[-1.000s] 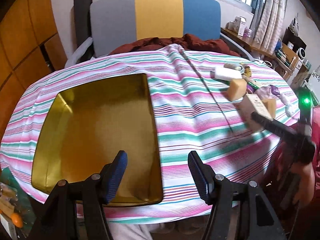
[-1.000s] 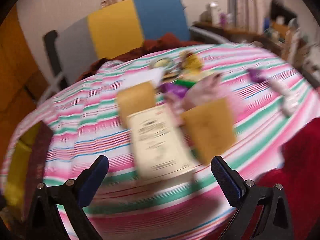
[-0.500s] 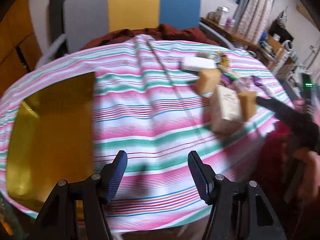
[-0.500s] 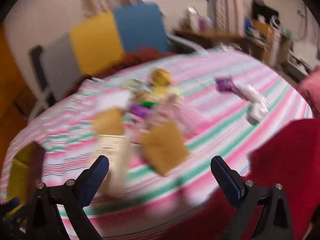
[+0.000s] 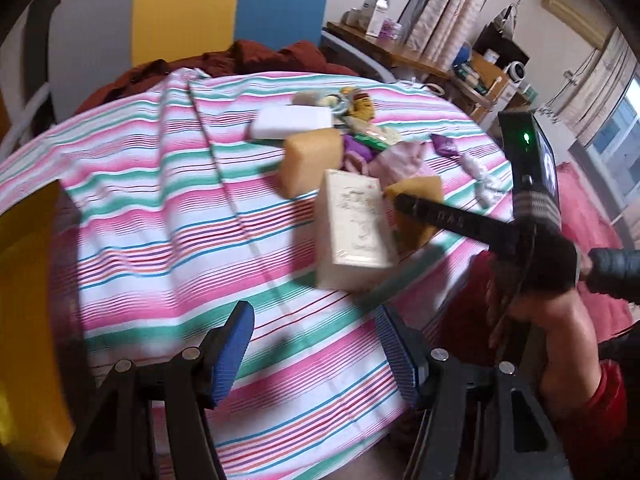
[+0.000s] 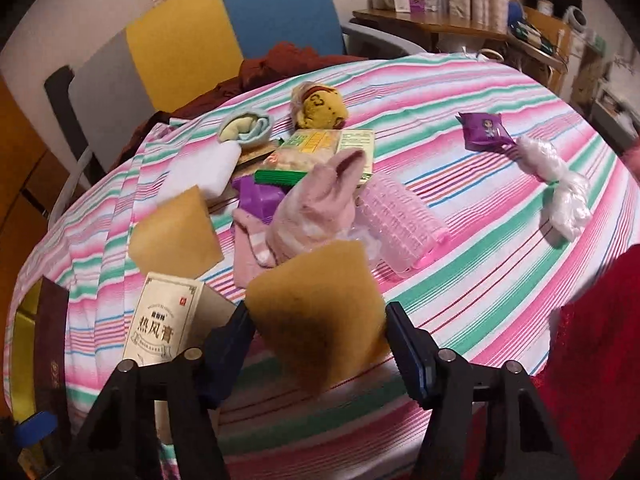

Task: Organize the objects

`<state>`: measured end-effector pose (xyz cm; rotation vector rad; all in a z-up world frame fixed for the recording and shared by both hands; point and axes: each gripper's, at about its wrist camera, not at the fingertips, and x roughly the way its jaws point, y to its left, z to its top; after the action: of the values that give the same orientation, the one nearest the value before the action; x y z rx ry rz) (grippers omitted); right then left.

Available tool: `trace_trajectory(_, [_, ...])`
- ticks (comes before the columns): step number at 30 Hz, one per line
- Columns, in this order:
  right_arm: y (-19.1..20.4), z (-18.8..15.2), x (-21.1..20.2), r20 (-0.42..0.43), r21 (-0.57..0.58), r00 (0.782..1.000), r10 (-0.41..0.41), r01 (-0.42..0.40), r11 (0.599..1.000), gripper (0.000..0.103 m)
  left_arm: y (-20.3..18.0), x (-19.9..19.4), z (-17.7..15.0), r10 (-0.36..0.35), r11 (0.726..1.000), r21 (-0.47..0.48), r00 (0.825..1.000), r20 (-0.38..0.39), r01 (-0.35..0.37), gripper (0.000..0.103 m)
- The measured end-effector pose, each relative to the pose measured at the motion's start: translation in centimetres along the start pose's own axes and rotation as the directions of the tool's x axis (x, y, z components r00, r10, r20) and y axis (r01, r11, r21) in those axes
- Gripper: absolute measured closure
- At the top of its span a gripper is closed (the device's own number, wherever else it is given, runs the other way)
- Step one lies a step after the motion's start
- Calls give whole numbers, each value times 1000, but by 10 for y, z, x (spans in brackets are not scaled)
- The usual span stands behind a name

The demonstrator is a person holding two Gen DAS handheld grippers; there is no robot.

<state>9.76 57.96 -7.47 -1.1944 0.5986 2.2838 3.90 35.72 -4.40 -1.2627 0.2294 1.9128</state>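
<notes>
A pile of objects lies on the striped tablecloth [image 5: 160, 216]. A tan sponge [image 6: 320, 312] sits between the fingers of my right gripper [image 6: 318, 344], whose jaws stand close on both its sides. Beside it stands a cream medicine box [image 6: 164, 324], also in the left wrist view [image 5: 354, 228]. A second tan sponge [image 6: 174, 236], a pink sock [image 6: 312, 208] and a pink hair roller [image 6: 400, 224] lie behind. My left gripper [image 5: 316, 348] is open and empty over the cloth, short of the box. The gold tray [image 5: 24, 300] is at the left edge.
A white block [image 5: 292, 122], a yellow plush toy [image 6: 320, 106], a purple packet [image 6: 484, 130] and a white plastic wrap [image 6: 560, 196] lie farther back. A chair with grey, yellow and blue panels [image 5: 188, 12] stands behind the table. A dark book [image 6: 50, 352] leans at the tray.
The left wrist view has swung right, from the gold tray toward the pile. My right gripper has moved in and narrowed its jaws around the tan sponge.
</notes>
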Motion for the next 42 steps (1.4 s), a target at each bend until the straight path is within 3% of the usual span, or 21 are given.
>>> trace_trajectory(4, [2, -7, -16, 11, 12, 1000, 21, -21, 1000, 41, -2, 14, 10, -109, 993, -33, 994, 4, 110, 39])
trace_trajectory(7, [-7, -8, -29, 22, 62, 999, 32, -34, 998, 41, -11, 27, 19, -47, 999, -6, 999, 0, 47, 30])
trace_trajectory(8, [-11, -7, -34, 35, 82, 999, 36, -38, 996, 41, -15, 32, 23, -18, 1000, 25, 1000, 3, 18, 18])
trace_trajectory(9, [-17, -8, -38, 49, 103, 998, 39, -44, 994, 40, -20, 37, 26, 0, 999, 52, 1000, 9, -1, 14])
trace_trajectory(13, [-34, -8, -41, 88, 201, 991, 103, -119, 972, 40, -31, 55, 38, 0, 996, 91, 1000, -12, 1, 14])
trace_trajectory(15, [-37, -9, -41, 108, 223, 987, 117, -138, 965, 40, -37, 64, 41, 47, 990, 131, 999, -17, -44, 14])
trace_trajectory(16, [-38, -8, -42, 121, 227, 985, 127, -152, 962, 40, -40, 69, 41, 79, 984, 161, 997, -13, -76, 15])
trace_trajectory(17, [-38, -8, -43, 129, 229, 983, 133, -160, 960, 40, -43, 73, 40, 130, 971, 203, 992, -1, -127, 23])
trace_trajectory(18, [-38, -8, -44, 139, 228, 980, 140, -169, 959, 40, -44, 78, 38, 165, 958, 235, 986, 12, -163, 45])
trace_trajectory(20, [-38, -8, -46, 159, 228, 975, 157, -191, 955, 39, -43, 84, 36, 170, 953, 252, 985, 10, -167, 52])
trace_trajectory(27, [-35, -9, -45, 184, 224, 953, 240, -278, 934, 38, -13, 72, 27, 13, 992, 127, 1000, 18, -16, 52])
trace_trajectory(32, [-36, -10, -45, 192, 230, 938, 288, -329, 916, 38, 0, 51, 13, -16, 996, 83, 999, 48, 12, 52])
trace_trajectory(42, [-13, -11, -44, 169, 124, 936, 307, -329, 936, 38, 59, -17, -16, -56, 996, -58, 987, 149, 66, 52])
